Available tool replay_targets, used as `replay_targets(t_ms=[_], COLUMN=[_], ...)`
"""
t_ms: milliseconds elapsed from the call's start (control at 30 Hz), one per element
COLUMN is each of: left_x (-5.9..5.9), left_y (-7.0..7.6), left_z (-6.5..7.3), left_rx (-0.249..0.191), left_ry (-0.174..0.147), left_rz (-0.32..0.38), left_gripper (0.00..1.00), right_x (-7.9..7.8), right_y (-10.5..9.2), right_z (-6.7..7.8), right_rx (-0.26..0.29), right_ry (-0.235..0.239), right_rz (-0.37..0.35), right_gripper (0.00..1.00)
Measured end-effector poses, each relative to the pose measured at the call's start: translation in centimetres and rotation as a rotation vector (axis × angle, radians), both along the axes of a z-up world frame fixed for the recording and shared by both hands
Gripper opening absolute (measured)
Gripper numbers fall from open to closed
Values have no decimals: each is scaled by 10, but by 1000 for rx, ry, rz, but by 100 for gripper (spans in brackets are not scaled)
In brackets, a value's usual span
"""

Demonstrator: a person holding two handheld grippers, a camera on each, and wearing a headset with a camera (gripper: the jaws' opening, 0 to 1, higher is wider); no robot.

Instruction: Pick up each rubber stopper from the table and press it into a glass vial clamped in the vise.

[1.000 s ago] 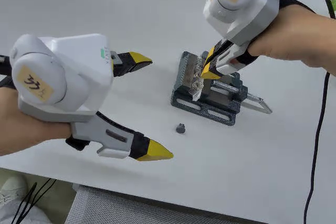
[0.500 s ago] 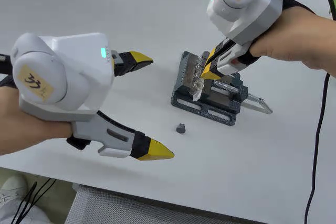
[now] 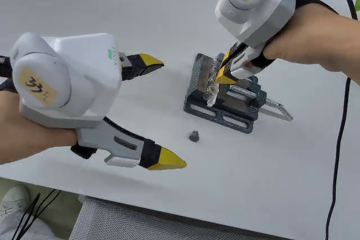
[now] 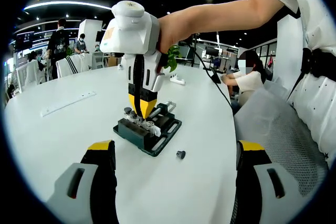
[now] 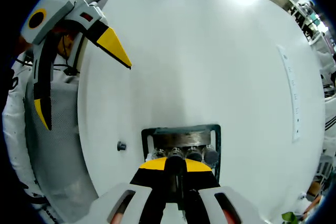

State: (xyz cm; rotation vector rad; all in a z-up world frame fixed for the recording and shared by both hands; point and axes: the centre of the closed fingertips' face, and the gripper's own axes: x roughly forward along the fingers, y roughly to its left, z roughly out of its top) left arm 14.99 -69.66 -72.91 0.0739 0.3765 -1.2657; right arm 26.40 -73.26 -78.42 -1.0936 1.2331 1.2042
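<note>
Right now we hold the right gripper (image 3: 223,77) tip-down over the row of glass vials (image 3: 212,87) clamped in the vise (image 3: 225,115). The vise stands out on the table (image 3: 140,4), well in from its near edge. The gripper's jaws are drawn together, with the yellow tips at the vial tops. We cannot tell whether a stopper is pinched between them, because the tips hide that spot. In the right gripper view several vial mouths look capped with dark plugs. One loose rubber stopper (image 3: 193,136) lies on the bare table between the vise and the near edge, close to the vise base. Our left gripper (image 3: 169,113) hangs to the left of the vise, released, jaws spread wide with nothing between them.

We judge the pressing to be the risky part. If we push down off-axis, a stopper could seat crooked or squirt out sideways, and too much force on thin glass could chip or crack a vial. A sideways nudge from the tips could also disturb the neighbouring vials in the clamp. The loose stopper is small and round, so a clumsy approach with the wide-open left jaws could send it rolling toward the near edge. With both grippers working near the vise, we could also knock one against the other.
</note>
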Motion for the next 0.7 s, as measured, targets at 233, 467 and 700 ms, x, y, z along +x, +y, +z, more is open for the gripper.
replay_targets(t_ms=[233, 467, 700], left_x=[0, -2, -4], left_y=[-4, -8, -8], left_z=[1, 5, 5], left_rx=[-1, 3, 5], left_ry=[-1, -6, -3], left_rz=[-7, -19, -21], left_gripper=[95, 95, 95], right_x=[1, 1, 2], right_y=[-1, -1, 0], right_z=[-2, -2, -2], right_rx=[-7, 39, 78], right_ry=[1, -4, 1], right_rz=[3, 15, -17], right_gripper=[5, 7, 7])
